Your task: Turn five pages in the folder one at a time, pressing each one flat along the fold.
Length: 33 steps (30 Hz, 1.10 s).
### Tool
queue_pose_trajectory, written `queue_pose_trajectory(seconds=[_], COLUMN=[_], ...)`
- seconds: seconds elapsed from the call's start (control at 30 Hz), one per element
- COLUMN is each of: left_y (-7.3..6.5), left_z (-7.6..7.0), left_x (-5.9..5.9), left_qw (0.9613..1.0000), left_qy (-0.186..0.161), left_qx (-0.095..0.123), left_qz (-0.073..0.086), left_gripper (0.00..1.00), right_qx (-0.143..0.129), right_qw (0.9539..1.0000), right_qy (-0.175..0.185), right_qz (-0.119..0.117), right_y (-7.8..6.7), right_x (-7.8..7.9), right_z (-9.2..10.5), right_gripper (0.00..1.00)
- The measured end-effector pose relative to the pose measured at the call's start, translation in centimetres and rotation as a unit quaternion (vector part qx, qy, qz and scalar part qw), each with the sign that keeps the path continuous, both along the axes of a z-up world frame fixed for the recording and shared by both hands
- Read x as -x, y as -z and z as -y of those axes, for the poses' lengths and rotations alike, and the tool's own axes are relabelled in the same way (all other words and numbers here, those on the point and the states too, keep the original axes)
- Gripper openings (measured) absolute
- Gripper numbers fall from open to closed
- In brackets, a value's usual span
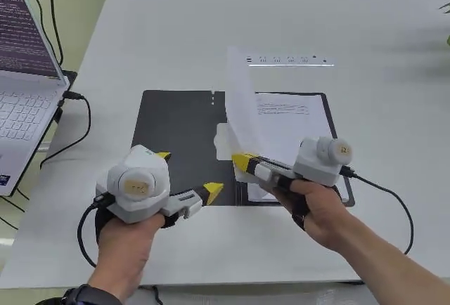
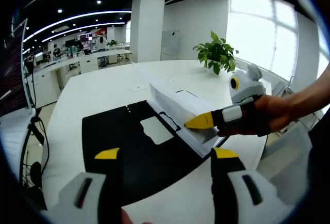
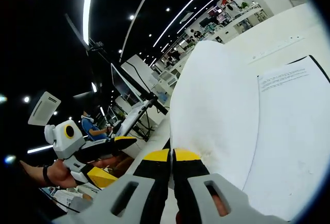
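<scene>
The black folder point(image 1: 176, 133) lies open on the white table, with a printed page point(image 1: 299, 115) flat on its right half. One white page point(image 1: 242, 105) stands lifted near the fold. My right gripper point(image 1: 242, 161) is shut on that page's lower edge; in the right gripper view its yellow tips point(image 3: 172, 155) pinch the curved page point(image 3: 216, 105). My left gripper point(image 1: 188, 173) hovers open over the folder's near left corner, touching nothing. In the left gripper view its jaws point(image 2: 166, 154) stand wide apart above the black cover point(image 2: 118, 131), facing the raised page point(image 2: 175, 100).
An open laptop point(image 1: 21, 87) with a cable point(image 1: 74, 143) sits at the table's left edge. A white power strip point(image 1: 288, 60) lies behind the folder. A potted plant point(image 2: 216, 53) stands at the far end. The near table edge is close to both hands.
</scene>
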<state>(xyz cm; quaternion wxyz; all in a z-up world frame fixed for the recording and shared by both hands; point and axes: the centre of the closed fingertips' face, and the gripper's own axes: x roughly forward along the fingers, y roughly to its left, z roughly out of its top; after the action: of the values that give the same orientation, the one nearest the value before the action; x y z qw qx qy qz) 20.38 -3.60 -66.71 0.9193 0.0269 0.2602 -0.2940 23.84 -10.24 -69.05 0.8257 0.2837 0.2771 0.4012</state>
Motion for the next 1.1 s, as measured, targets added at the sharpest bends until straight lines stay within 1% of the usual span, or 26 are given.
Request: queue_pose_trajectory(seconds=[0.1, 0.2, 0.27, 0.3, 0.37, 0.47, 0.53, 0.63, 0.8, 0.87, 1.03, 1.1], left_y=[-0.2, -0.2, -0.6, -0.7, -0.7, -0.6, -0.6, -0.6, -0.2, -0.2, -0.4, -0.2], left_z=[-1.0, -1.6, -2.1, -2.3, -2.8, -3.4, -3.7, -4.1, -4.9, -5.2, -5.8, -6.0], left_x=[0.1, 0.2, 0.1, 0.1, 0.1, 0.0, 0.0, 0.1, 0.2, 0.2, 0.1, 0.2], left_qw=[0.9999, 0.9999, 0.9997, 0.9996, 0.9997, 0.9996, 0.9995, 0.9994, 0.9993, 0.9991, 0.9985, 0.9983], left_qy=[-0.010, -0.015, -0.023, -0.024, -0.024, -0.027, -0.029, -0.032, -0.037, -0.039, -0.051, -0.054], left_qx=[0.002, 0.001, 0.009, 0.010, 0.005, 0.005, 0.006, 0.012, 0.012, 0.013, 0.019, 0.021], left_qz=[0.001, 0.002, 0.002, 0.004, 0.006, 0.007, 0.006, 0.005, 0.002, 0.002, 0.005, 0.006], left_gripper=[0.70, 0.69, 0.69, 0.69, 0.69, 0.69, 0.69, 0.69, 0.69, 0.69, 0.69, 0.69], right_qx=[0.002, -0.001, 0.000, 0.001, 0.003, 0.007, 0.010, 0.010, 0.012, 0.011, 0.016, 0.018], right_qw=[1.0000, 1.0000, 0.9999, 0.9999, 0.9997, 0.9995, 0.9993, 0.9992, 0.9987, 0.9987, 0.9981, 0.9978], right_qy=[-0.003, -0.004, -0.010, -0.013, -0.019, -0.025, -0.028, -0.032, -0.038, -0.039, -0.044, -0.041], right_qz=[-0.001, -0.007, -0.008, -0.010, -0.013, -0.015, -0.022, -0.024, -0.030, -0.031, -0.041, -0.049], right_y=[0.3, 0.6, 0.7, 0.7, 0.9, 1.2, 1.5, 1.7, 2.3, 2.5, 3.3, 4.0], right_x=[0.1, 0.1, 0.3, 0.4, 0.6, 0.8, 0.8, 0.9, 0.9, 1.0, 1.0, 0.8], right_z=[-0.7, -1.2, -1.7, -1.9, -2.4, -2.9, -3.2, -3.9, -5.1, -5.5, -6.3, -6.6], right_gripper=[0.00, 0.00, 0.00, 0.00, 0.00, 0.00, 0.00, 0.00, 0.00, 0.00, 0.00, 0.00])
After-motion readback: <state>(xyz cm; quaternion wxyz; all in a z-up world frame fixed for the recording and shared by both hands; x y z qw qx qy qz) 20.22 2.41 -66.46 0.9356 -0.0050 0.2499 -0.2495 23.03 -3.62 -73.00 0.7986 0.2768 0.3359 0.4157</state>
